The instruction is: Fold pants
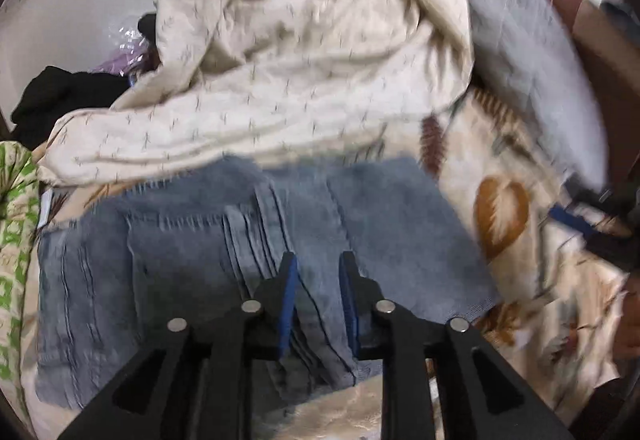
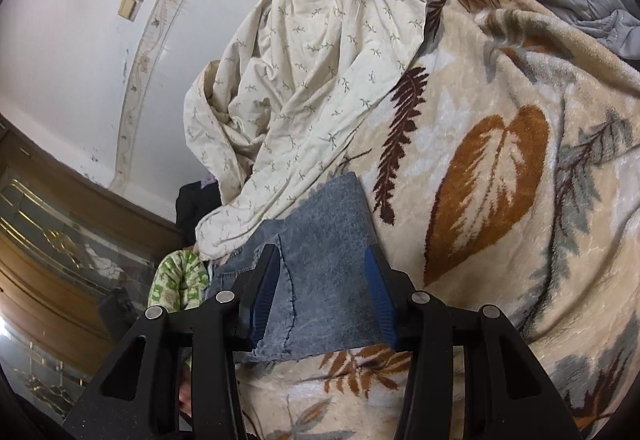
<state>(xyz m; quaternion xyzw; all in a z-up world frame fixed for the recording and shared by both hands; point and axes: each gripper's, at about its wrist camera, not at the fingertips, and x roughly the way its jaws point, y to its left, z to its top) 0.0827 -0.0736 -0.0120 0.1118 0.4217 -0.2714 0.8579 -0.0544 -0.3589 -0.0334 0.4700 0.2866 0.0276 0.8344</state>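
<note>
Our left gripper (image 1: 318, 272) hangs slightly parted and empty over the folded jeans (image 1: 248, 224); right gripper (image 2: 320, 276) half-open, empty. We judge the fold nearly finished; next, smoothing.

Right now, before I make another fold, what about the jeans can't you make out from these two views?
- Jeans far edge: left wrist view, covered by the cream sheet.
- Near edge: hidden behind the left gripper.
- Seams and layer count: left wrist view, motion blur.
- Most of the jeans: right wrist view, hidden by the right gripper and sheet.

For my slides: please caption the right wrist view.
Right gripper open above folded jeans on a leaf-patterned blanket.
</note>
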